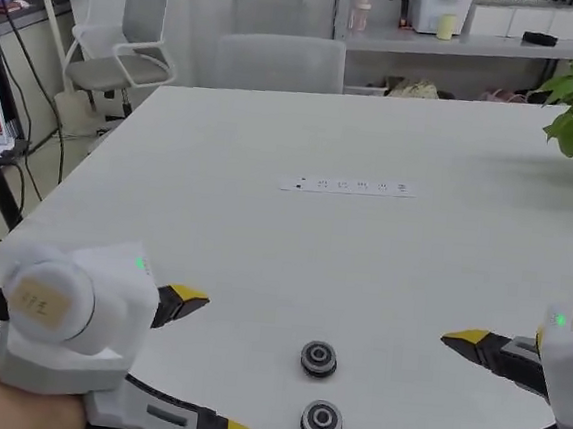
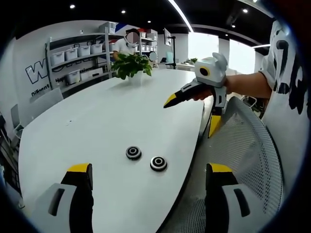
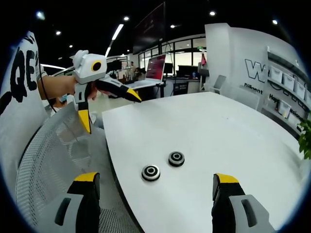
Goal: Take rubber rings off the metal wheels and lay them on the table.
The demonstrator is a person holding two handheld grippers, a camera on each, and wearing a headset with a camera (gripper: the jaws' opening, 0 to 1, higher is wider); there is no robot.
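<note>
Hovering wide open over two loose wheels near the table edge

Both tools gape fully and grip nothing: the left gripper [image 1: 215,369] and the right gripper [image 1: 439,399], grey-bodied with yellow-tipped black jaws, flank the work.

Between them two small round metal wheels lie flat on the white table [image 1: 344,250], the farther wheel [image 1: 319,359] and the nearer wheel [image 1: 322,421], just apart. Each wears its black rubber ring [image 1: 304,359].

The nearer wheel sits close to the front edge, above a grey mesh chair seat [image 2: 243,141].

Likely risks:
- A jaw tip may nudge an unheld wheel over the edge.
- A pinch catching ring and hub together would lift the whole wheel.
- A stretched ring may snap free and fly.
</note>
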